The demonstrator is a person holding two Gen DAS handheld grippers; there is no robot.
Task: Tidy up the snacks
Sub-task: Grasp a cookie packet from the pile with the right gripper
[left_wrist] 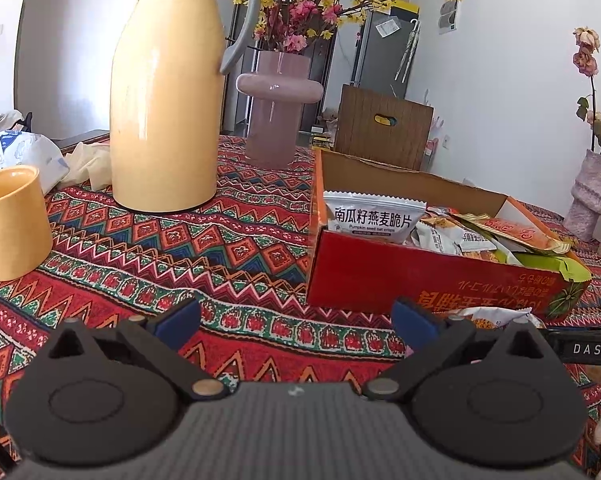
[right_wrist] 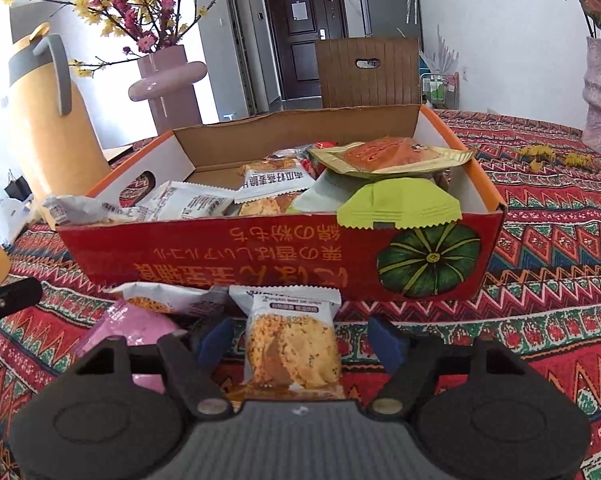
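Note:
A red cardboard box (right_wrist: 260, 248) printed with a pumpkin stands on the patterned tablecloth, holding several snack packets, among them a green one (right_wrist: 400, 206) and an orange one (right_wrist: 388, 154). In front of the box lies an oat-crisp packet (right_wrist: 290, 344), lengthwise between my right gripper's blue pads (right_wrist: 384, 344). There is a gap on each side, so my right gripper (right_wrist: 300, 340) is open around it. A second crisp packet (right_wrist: 160, 298) and a pink packet (right_wrist: 128, 328) lie just to its left. My left gripper (left_wrist: 296, 324) hovers open over bare cloth, left of the box (left_wrist: 380, 276).
A tall yellow thermos jug (left_wrist: 164, 112) and a yellow cup (left_wrist: 12, 224) stand left of the box. Behind them is a pink vase (left_wrist: 276, 108) with flowers. A wooden chair back (right_wrist: 368, 72) rises behind the table, and a second vase (right_wrist: 600, 96) stands at the far right.

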